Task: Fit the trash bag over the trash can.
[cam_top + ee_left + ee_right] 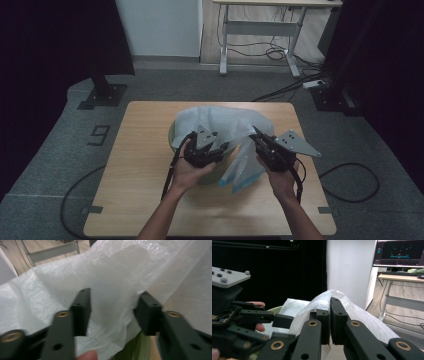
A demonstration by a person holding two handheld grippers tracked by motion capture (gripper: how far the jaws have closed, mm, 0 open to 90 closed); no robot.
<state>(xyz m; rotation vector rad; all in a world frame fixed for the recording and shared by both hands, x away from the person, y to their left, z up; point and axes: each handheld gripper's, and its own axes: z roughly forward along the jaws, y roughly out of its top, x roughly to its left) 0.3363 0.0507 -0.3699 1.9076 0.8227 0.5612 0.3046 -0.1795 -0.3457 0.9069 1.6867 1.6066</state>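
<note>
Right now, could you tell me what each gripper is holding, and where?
The right gripper pinches a fold of the translucent white plastic bag at its edge. The left gripper is open, holding nothing.

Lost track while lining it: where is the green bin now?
High view: the green bin sits mid-table under the white plastic bag, just beyond the left gripper.

Dim room, grey carpet floor [60, 145]; white wall [160, 25], black curtains [55, 40], white-legged desk [260, 25] behind, floor cables [350, 182]
</note>
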